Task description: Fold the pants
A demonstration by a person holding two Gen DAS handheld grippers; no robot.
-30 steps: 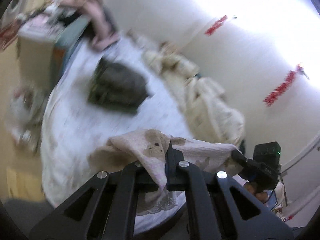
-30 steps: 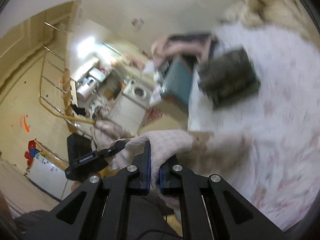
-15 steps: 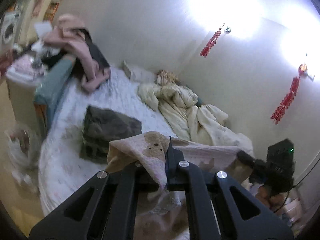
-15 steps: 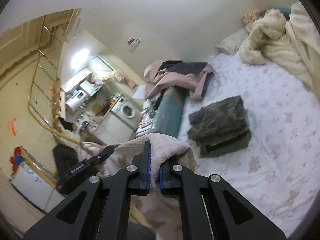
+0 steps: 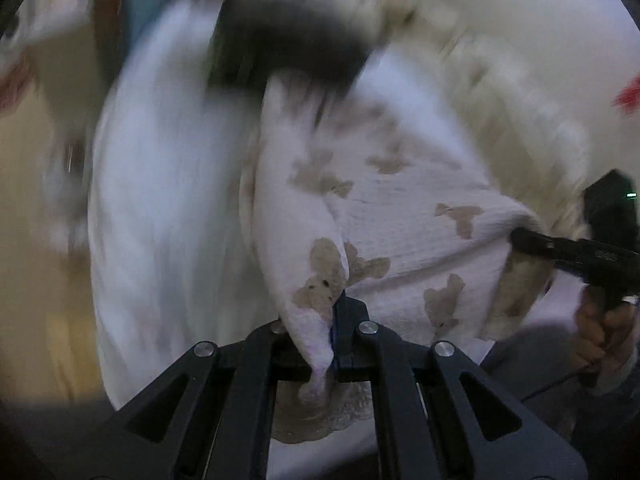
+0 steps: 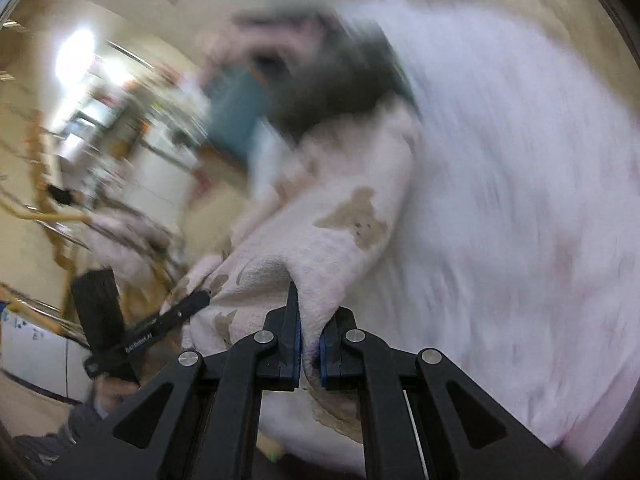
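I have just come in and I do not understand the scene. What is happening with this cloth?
A person holds one gripper in each hand and is folding pale pants with brown prints over a bed. The left gripper and the right gripper each have their jaws shut on an edge. The pants hang stretched between them. A dark folded garment lies beyond; the pictures are blurred.

place: home bedroom | evidence: bed point(image 5: 160, 200) under a white floral sheet; rumpled cream duvet point(image 5: 520, 120) by the wall; blurred kitchen clutter point(image 6: 120, 120) past the bed's edge
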